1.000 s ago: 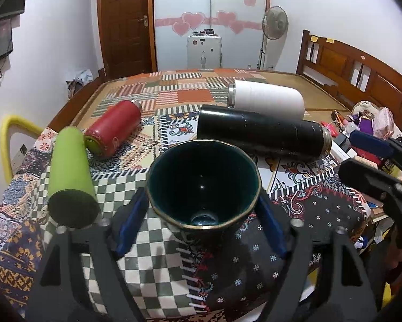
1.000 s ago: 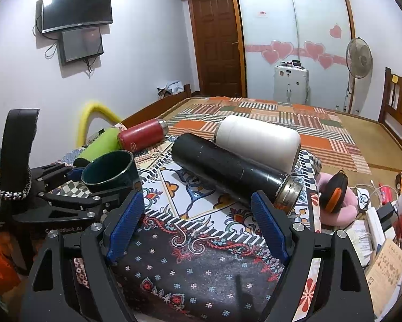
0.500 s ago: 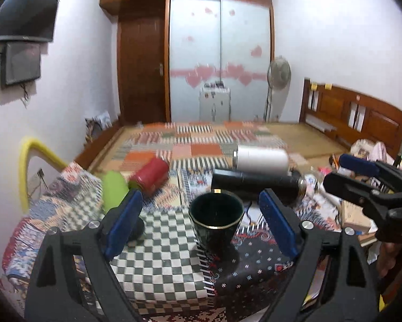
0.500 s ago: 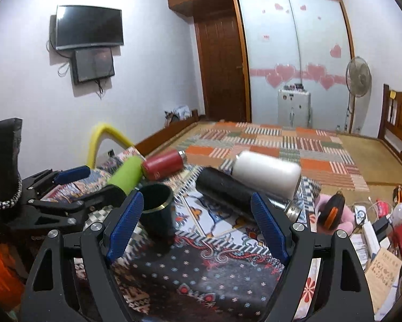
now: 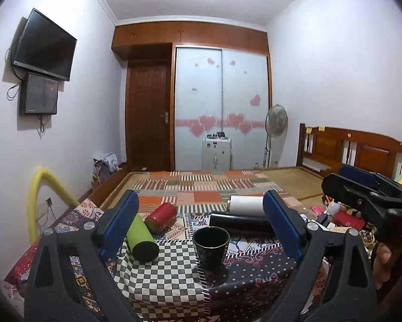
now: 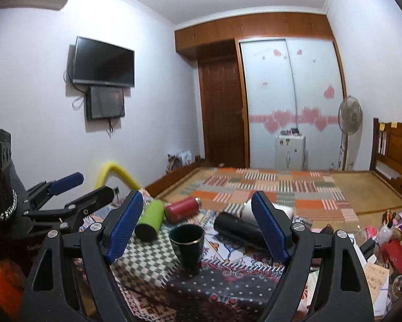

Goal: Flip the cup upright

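Note:
A dark green cup [image 5: 211, 247] with a gold rim stands upright, mouth up, on the patterned cloth of the table; it also shows in the right wrist view [image 6: 188, 244]. My left gripper [image 5: 199, 226] is open and empty, pulled back from the cup and above it. My right gripper [image 6: 198, 228] is open and empty too, back from the cup. The left gripper appears at the left of the right wrist view [image 6: 75, 187], and the right gripper at the right of the left wrist view [image 5: 346, 182].
Behind the cup lie a green bottle [image 5: 141, 237], a red bottle [image 5: 162, 216], a black flask [image 5: 241, 224] and a white flask [image 5: 245, 205], all on their sides. Clutter [image 6: 388, 244] fills the table's right edge. A bed with a patchwork mat [image 5: 201, 187] lies beyond.
My left gripper let go of the cup, opened and drew back and up. The cup now stands alone on the cloth. My right gripper also rose and pulled back.

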The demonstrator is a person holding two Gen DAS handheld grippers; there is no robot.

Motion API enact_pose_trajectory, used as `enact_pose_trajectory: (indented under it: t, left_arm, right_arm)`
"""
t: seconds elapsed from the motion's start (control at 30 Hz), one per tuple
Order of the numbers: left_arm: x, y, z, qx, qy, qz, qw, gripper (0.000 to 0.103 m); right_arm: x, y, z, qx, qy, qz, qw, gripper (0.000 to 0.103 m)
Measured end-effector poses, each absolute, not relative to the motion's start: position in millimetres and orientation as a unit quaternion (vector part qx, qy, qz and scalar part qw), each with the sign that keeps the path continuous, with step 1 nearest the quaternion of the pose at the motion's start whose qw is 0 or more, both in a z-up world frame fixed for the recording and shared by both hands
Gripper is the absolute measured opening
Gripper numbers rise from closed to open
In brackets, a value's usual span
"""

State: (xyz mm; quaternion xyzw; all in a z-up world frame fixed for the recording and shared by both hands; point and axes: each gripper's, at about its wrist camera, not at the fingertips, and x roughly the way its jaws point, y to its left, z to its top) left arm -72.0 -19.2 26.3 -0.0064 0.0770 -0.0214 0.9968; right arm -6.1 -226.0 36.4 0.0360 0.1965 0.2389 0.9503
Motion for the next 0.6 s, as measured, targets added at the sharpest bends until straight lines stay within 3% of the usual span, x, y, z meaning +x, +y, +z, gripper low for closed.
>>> enact_pose_trajectory:
  t: [0.6]
  left_arm:
    - [-106,-19,28,-0.005,0.054,-0.008,0.999,0.103]
  right_arm:
    - [-38,-219,36,0.036,0.162,0.215,0.962,0.102]
